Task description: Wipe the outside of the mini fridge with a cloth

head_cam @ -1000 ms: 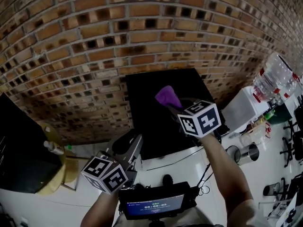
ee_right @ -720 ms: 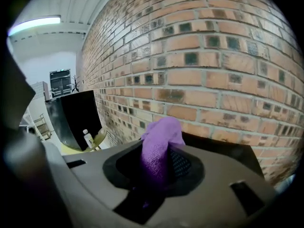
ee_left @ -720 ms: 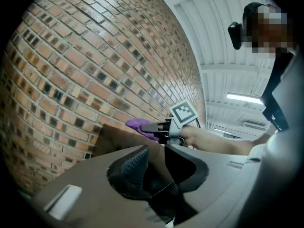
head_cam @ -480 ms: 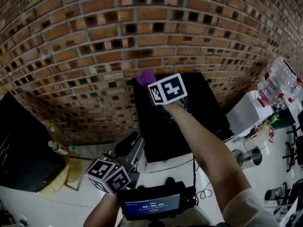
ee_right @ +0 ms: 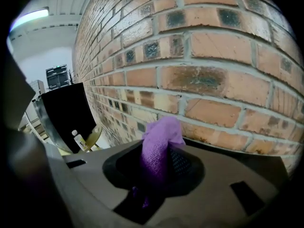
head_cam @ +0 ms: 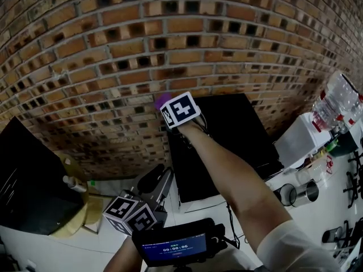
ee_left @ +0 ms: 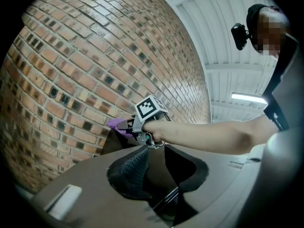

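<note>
The right tool (ee_right: 157, 172) is closed on a purple cloth (ee_right: 160, 139). The cloth stands out of the jaws as a bunched tuft whose long axis runs along the line the tool points. That tool tilts downward at the back left corner of the mini fridge's (head_cam: 227, 140) black top, close against the brick wall (head_cam: 113, 50). The cloth tip is at that corner, though no view settles whether it presses on the top or hangs just over it.

The left tool (ee_left: 159, 167) has its jaws partway apart with nothing between them. It is held level and low, off the front left corner of the fridge and well apart from the cloth. The right hand is therefore the one placed to do the wiping.

From the cloth, nearly all of the top lies to the right along the wall and back toward the person. A next stroke would most likely run one of those two ways. The fridge stands upright with its back to the wall, and its top's longer run seems to go from the wall toward the front edge.

Off its right side are a water dispenser bottle (head_cam: 337, 103) and metal cans (head_cam: 298, 192), and a small timer screen (head_cam: 173, 247) is nearest the person.
</note>
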{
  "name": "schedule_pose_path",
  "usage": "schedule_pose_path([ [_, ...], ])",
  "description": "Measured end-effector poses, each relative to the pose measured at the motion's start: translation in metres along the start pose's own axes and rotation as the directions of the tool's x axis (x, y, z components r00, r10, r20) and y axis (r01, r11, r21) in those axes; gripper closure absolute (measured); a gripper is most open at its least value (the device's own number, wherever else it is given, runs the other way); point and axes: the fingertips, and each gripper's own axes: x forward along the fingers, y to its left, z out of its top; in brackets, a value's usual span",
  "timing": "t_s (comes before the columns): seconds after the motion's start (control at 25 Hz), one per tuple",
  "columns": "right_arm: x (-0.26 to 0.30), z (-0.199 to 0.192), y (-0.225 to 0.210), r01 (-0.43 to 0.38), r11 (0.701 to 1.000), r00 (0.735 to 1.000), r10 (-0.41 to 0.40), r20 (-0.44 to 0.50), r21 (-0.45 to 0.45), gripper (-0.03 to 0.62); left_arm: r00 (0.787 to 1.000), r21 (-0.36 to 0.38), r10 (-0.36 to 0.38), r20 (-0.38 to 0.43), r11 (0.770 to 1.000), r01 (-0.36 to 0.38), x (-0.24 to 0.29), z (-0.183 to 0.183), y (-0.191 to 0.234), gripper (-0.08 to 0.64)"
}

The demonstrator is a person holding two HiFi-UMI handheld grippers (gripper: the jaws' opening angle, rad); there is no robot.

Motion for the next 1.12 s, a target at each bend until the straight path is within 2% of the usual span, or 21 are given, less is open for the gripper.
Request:
schedule_pose_path([
  [0.12, 0.003, -0.006, -0.011, 0.026, 0.999, 0.999, -0.027, -0.027, -0.024, 0.485, 1.000, -0.004, 0.009, 0.002, 1.000, -0.009, 0.001, 0.001, 0.002, 0.446],
  [0.52, -0.014, -0.021, -0.056, 0.076, 0.997, 0.997, -0.076, -0.031, -0.006, 0.485, 1.000, 0.001, -0.008, -0.002, 1.000, 0.008, 0.021, -0.001, -0.004, 0.446],
  [1.12, -0.057, -0.062, -0.148, 0.187, 0.981, 0.981, -0.185, -0.057, 0.045, 0.485, 1.000, 0.020, 0.015, -0.017, 1.000, -0.015, 0.041, -0.006, -0.014, 0.446],
])
